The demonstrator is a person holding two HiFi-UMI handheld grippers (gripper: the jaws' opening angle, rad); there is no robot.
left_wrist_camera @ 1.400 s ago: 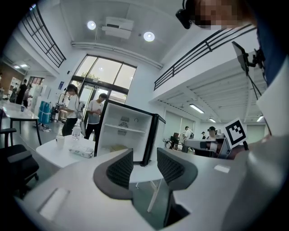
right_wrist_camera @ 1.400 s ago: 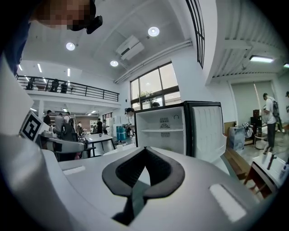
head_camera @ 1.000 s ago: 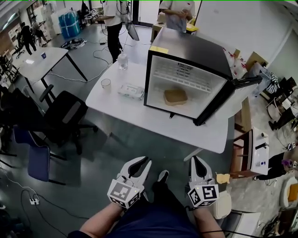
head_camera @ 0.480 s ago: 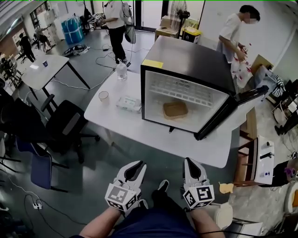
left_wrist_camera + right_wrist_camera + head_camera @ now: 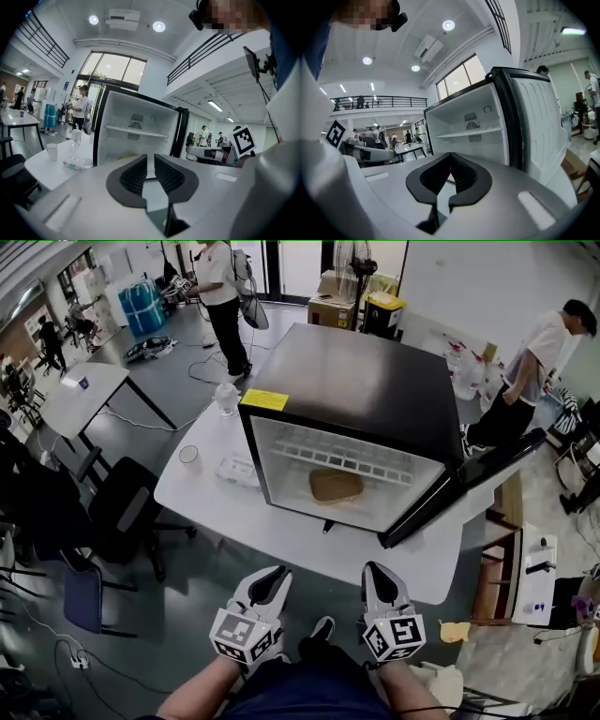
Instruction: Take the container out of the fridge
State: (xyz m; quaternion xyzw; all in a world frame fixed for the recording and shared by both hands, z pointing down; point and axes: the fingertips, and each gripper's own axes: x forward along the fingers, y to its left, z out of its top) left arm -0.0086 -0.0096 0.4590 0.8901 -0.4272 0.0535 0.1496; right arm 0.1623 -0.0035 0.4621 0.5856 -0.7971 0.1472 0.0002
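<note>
A small black fridge (image 5: 347,395) stands on a white table (image 5: 281,531), its door (image 5: 469,479) swung open to the right. On the fridge's floor, under a white shelf, lies a tan flat container (image 5: 335,486). Both grippers hang low, well short of the table's near edge. My left gripper (image 5: 267,579) has a narrow gap between its pads and holds nothing. My right gripper (image 5: 382,577) has its fingertips together, empty. The left gripper view looks past the left gripper (image 5: 150,157) into the open fridge (image 5: 136,126). In the right gripper view the right gripper (image 5: 451,154) points at the fridge (image 5: 473,126).
Left of the fridge on the table are a paper cup (image 5: 189,456), a water bottle (image 5: 225,397) and a pack of wipes (image 5: 236,470). A black office chair (image 5: 117,512) stands at the table's left. People stand at the back (image 5: 220,296) and right (image 5: 534,362).
The fridge has grown larger and shifted left in the head view as I come nearer. Both grippers stay low with jaws unchanged. A person has walked to the right of the fridge.
</note>
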